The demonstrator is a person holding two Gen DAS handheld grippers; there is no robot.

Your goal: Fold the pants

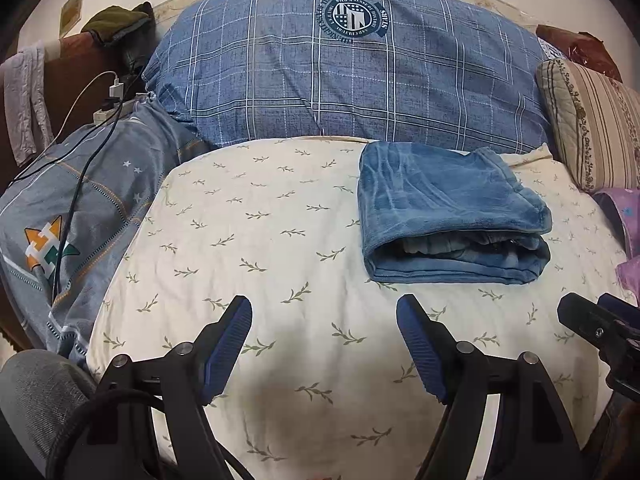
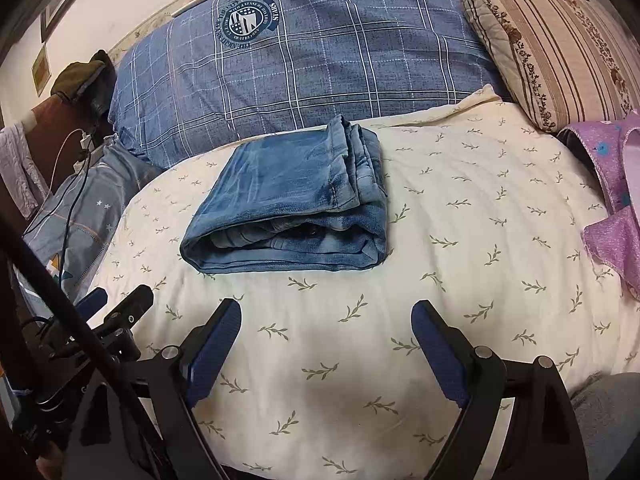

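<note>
A pair of blue denim pants [image 1: 448, 216] lies folded into a thick rectangle on the cream leaf-print bedcover [image 1: 280, 248], its layered open edges facing me. In the right wrist view the same pants [image 2: 292, 204] sit left of centre, beyond the fingers. My left gripper [image 1: 324, 312] is open and empty, hovering over the cover short of the pants and to their left. My right gripper [image 2: 326, 314] is likewise open and empty, apart from the pants. Each gripper shows at the edge of the other's view: the right one [image 1: 600, 332], the left one [image 2: 116, 312].
A large blue plaid pillow [image 1: 344, 76] lies behind the pants. A striped floral cushion [image 2: 560, 48] and purple cloth [image 2: 616, 200] are at the right. Grey-blue bedding [image 1: 80, 216] with charger cables [image 1: 80, 176] lies at the left.
</note>
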